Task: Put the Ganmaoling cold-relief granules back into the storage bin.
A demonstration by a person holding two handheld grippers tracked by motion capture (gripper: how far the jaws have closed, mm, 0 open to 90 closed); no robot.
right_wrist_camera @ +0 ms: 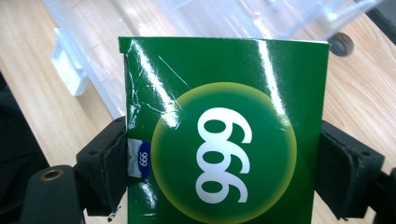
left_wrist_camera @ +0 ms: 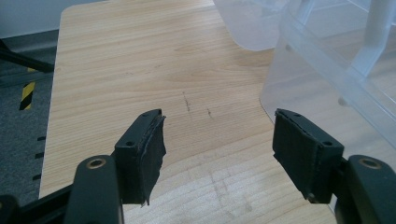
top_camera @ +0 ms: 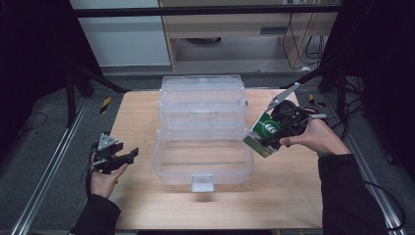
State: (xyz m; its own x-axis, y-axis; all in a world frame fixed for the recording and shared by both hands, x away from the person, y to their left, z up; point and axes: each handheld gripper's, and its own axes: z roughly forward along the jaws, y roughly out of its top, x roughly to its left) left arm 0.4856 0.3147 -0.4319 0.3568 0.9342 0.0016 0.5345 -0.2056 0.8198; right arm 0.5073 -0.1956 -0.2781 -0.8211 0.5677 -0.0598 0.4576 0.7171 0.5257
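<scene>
Two grippers at work. Right gripper (top_camera: 270, 138) clamps a green "999" box (right_wrist_camera: 224, 130) by its side edges, held tilted at the right rim of the clear tiered organizer (top_camera: 203, 166). Left gripper (left_wrist_camera: 219, 149) rests wide open, empty, over the table (left_wrist_camera: 140, 60). Risk: glossy carton could slip, or catch the rim going in.

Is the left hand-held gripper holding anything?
No: the left hand-held gripper has its jaws apart, with bare wooden table between them.

green box (right_wrist_camera: 224, 135) bottom cut off below
</scene>
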